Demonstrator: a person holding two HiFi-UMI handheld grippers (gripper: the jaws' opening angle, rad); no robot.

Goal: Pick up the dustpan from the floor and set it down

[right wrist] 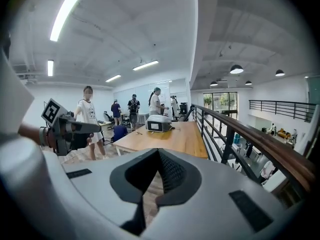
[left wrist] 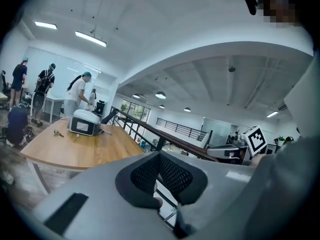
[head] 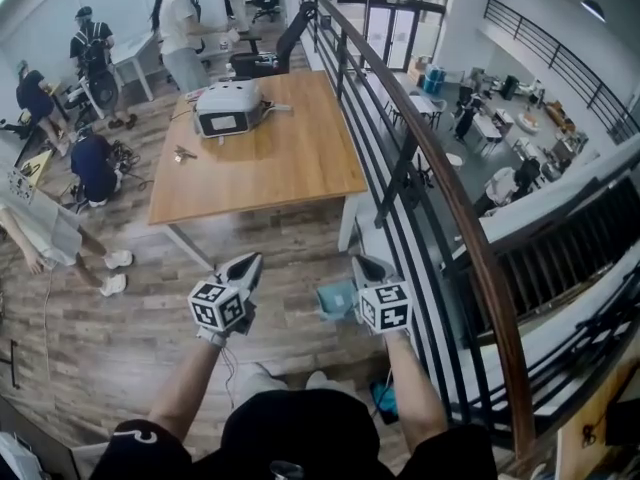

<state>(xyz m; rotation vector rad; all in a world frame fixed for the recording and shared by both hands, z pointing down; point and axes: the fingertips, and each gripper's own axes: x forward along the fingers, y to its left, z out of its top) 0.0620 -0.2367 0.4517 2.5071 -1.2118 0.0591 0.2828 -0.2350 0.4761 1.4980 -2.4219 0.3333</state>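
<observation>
In the head view a pale blue dustpan (head: 336, 298) lies on the wooden floor just left of my right gripper (head: 371, 267), partly hidden behind its marker cube. Neither gripper touches it. The right gripper (right wrist: 158, 152) is shut with nothing between its jaws. My left gripper (head: 246, 265) is held level with it, a short way to the left, and its jaws (left wrist: 159, 154) also meet at the tips and hold nothing. Both point forward towards the table. Each gripper shows in the other's view: the right one's cube (left wrist: 255, 140) and the left gripper (right wrist: 65, 129).
A wooden table (head: 290, 168) with a white appliance (head: 228, 108) stands ahead. A dark railing (head: 425, 173) runs along the right over a drop. A person's shoes (head: 112, 271) are at the left, more people farther back. A teal object (head: 384, 398) lies by my feet.
</observation>
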